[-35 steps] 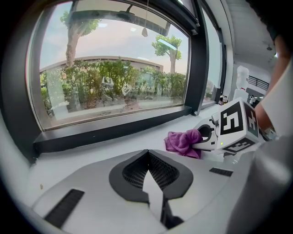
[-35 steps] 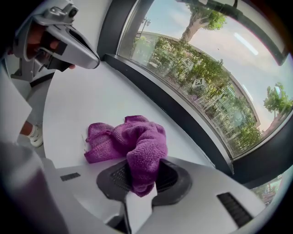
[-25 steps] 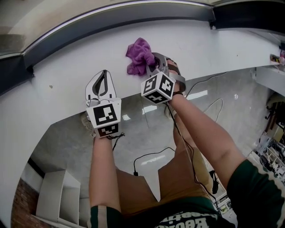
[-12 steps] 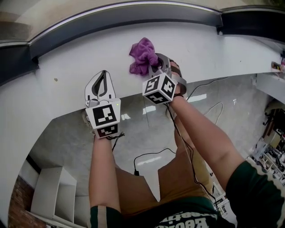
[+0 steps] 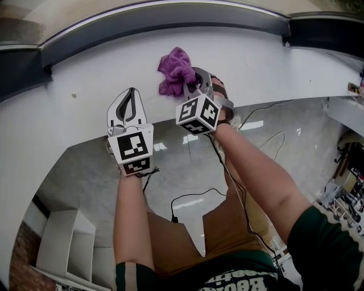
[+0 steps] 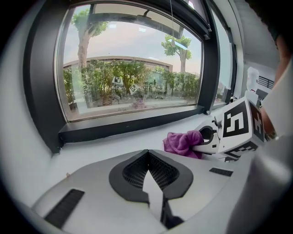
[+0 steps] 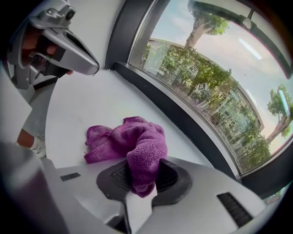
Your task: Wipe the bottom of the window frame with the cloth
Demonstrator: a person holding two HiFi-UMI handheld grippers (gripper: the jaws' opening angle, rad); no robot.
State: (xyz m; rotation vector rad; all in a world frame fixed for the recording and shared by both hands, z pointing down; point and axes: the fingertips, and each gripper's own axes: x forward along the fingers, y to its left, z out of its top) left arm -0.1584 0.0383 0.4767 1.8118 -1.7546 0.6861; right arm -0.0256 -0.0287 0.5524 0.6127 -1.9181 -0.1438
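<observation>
Pinching a crumpled purple terry cloth (image 7: 137, 146) between its dark pads, the right claw (image 7: 142, 179) is clamped on one fold, while the rest of the fabric spills forward onto the smooth white window sill (image 5: 273, 57). In the head view the cloth lies on the sill about midway between the sill's front edge and the dark grey bottom rail of the window frame (image 5: 170, 17), apart from the rail. The right gripper view shows the same bare strip of sill between fabric and rail.

The left claw (image 5: 132, 96) is drawn together at its tips with nothing between them, the pads meeting over the sill near its front edge. It sits beside the right claw, on the person's left, not touching the cloth. In the left gripper view the purple bundle shows off to the right, held in the other claw's white tips.

Through the glass, green trees (image 6: 130, 75) and a low building stand outside. Below the sill's edge a glossy grey floor (image 5: 85, 182) shows, with a black cable (image 5: 190, 199) lying on it.
</observation>
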